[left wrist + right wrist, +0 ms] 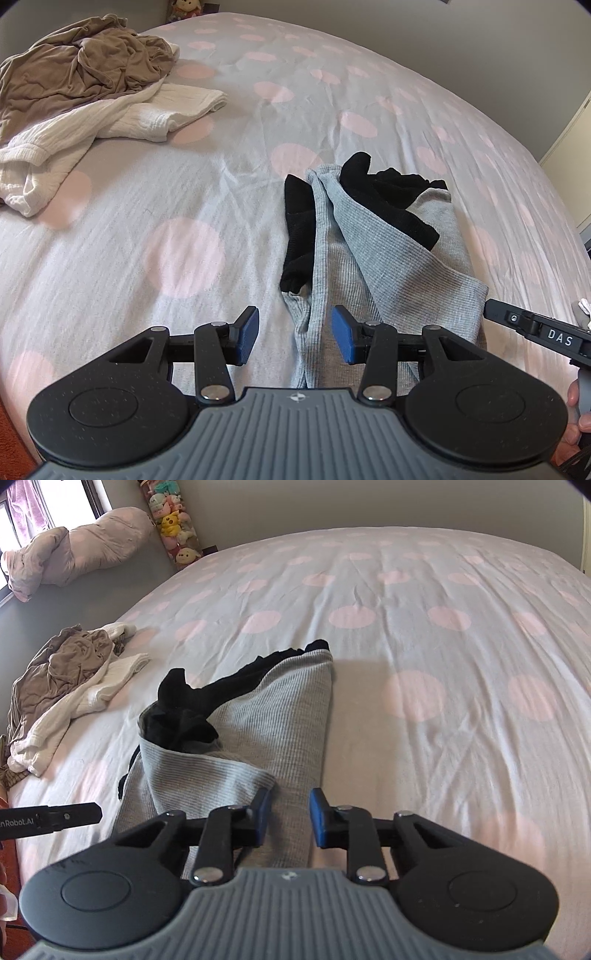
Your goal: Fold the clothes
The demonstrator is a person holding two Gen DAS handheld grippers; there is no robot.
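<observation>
My left gripper (294,332) and right gripper (288,816) both have jaws apart, holding nothing, above the ribbed grey top (384,258) with soft black parts, lying rumpled on the spotty bed (147,229).

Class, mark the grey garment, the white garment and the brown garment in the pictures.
Grey garment (295,716): right wrist view, ribbed middle panel.
White garment (155,118): left wrist view, folded sleeve section.
Brown garment (85,70): left wrist view, crumpled centre.
</observation>
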